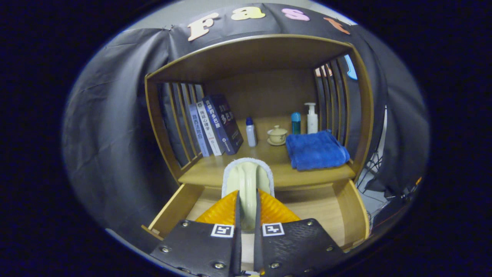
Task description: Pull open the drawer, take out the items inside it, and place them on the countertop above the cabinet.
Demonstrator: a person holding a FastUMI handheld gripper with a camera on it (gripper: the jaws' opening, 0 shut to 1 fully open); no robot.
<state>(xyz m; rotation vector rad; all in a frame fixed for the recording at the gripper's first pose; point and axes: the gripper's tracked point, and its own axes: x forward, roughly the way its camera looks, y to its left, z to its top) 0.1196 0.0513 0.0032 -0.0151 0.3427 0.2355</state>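
Fingers: gripper [246,215] pinched the brush [248,181] by its handle
Brush: above the open drawer [175,207], long axis pointing straight ahead
Countertop [303,175]: just beyond the brush, bare patch left of the blue towel [316,151]

Rides on the gripper [246,215], looking forward along both fingers from just above the open drawer [346,215]. Faces the cabinet's countertop [207,169] and back panel beyond the fingertips, fairly close, probably tilted slightly downward.
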